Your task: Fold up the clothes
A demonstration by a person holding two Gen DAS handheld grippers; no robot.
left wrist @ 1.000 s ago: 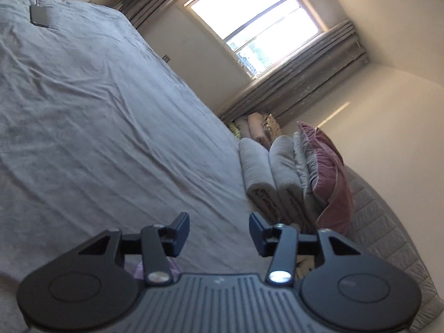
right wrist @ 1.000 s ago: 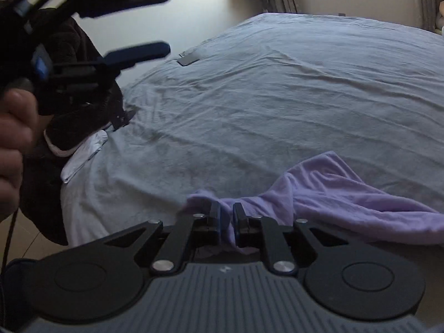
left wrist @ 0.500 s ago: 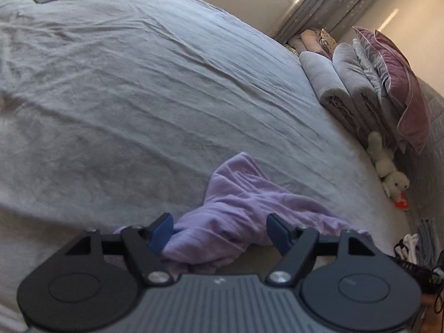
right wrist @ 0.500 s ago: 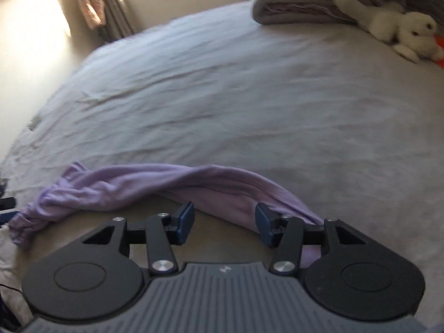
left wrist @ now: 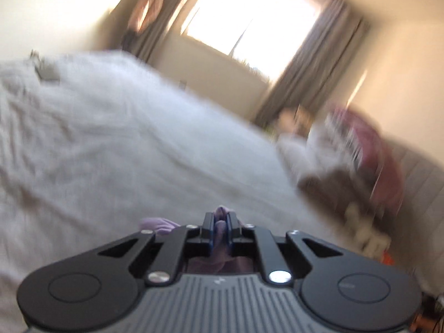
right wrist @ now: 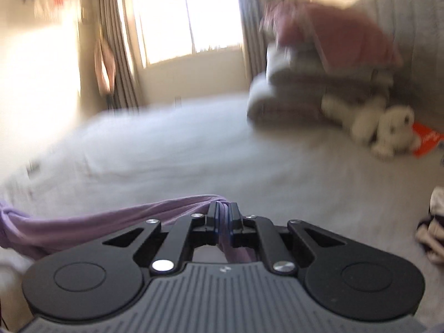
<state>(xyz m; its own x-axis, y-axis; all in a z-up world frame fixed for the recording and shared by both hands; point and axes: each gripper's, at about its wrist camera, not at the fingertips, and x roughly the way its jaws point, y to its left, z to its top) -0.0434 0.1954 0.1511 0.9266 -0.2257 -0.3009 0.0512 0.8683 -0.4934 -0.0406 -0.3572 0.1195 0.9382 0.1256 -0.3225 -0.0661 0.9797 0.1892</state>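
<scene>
A lilac garment (right wrist: 91, 223) lies bunched on the grey bed (right wrist: 194, 155). My right gripper (right wrist: 223, 216) is shut on one edge of it, and the cloth stretches from the jaws off to the left. My left gripper (left wrist: 220, 223) is shut on another part of the lilac garment (left wrist: 159, 223), with a fold pinched between the jaws and a bit showing to the left. Both views are blurred by motion.
Folded grey blankets (right wrist: 288, 94) with a dark pink pillow (right wrist: 333, 27) on top sit at the head of the bed. A white plush toy (right wrist: 385, 127) lies beside them. A window with curtains (left wrist: 249, 27) is behind. A small dark object (left wrist: 47, 73) lies far left on the bed.
Both grippers were open around the garment half a second ago and have now shut on it. Both views have swung upward toward the window.
</scene>
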